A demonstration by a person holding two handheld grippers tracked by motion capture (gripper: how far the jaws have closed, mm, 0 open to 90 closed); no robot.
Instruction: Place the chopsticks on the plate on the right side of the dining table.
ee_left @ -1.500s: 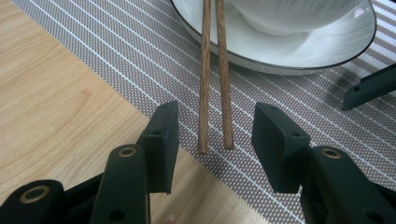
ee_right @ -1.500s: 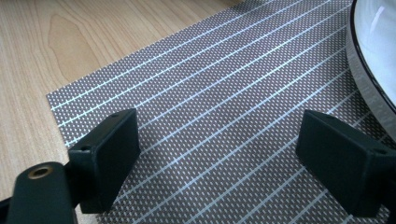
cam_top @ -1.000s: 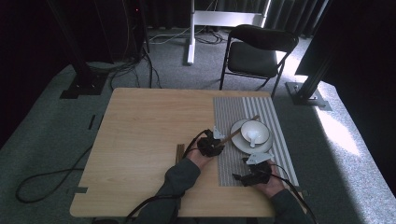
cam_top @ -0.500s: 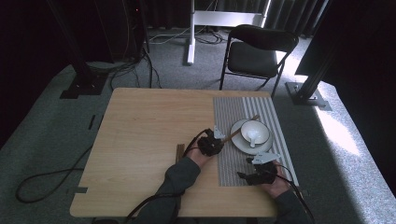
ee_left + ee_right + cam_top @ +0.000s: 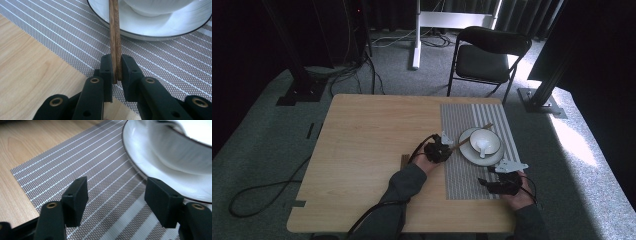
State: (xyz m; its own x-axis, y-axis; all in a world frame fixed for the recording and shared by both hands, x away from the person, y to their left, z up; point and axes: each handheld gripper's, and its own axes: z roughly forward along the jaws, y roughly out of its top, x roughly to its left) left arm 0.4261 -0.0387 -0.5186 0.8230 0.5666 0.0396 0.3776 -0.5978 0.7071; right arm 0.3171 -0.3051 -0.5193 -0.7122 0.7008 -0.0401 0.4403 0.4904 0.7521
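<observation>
- The chopsticks (image 5: 115, 37) are a pair of slim dark brown wooden sticks, lying close side by side.
- In the left gripper view they run straight up the middle of the frame, near ends low, far ends crossing the plate's rim.
- In the high view they (image 5: 472, 135) lie slanted, right of centre, rising toward the upper right.

Left gripper (image 5: 116, 68): jaws are closed further, now clamped on the chopsticks (image 5: 115, 37).
Right gripper (image 5: 116, 200): is drawn back from the plate (image 5: 469, 154), toward the placemat's (image 5: 462, 175) near edge; jaws are narrowed, nothing between them.
</observation>
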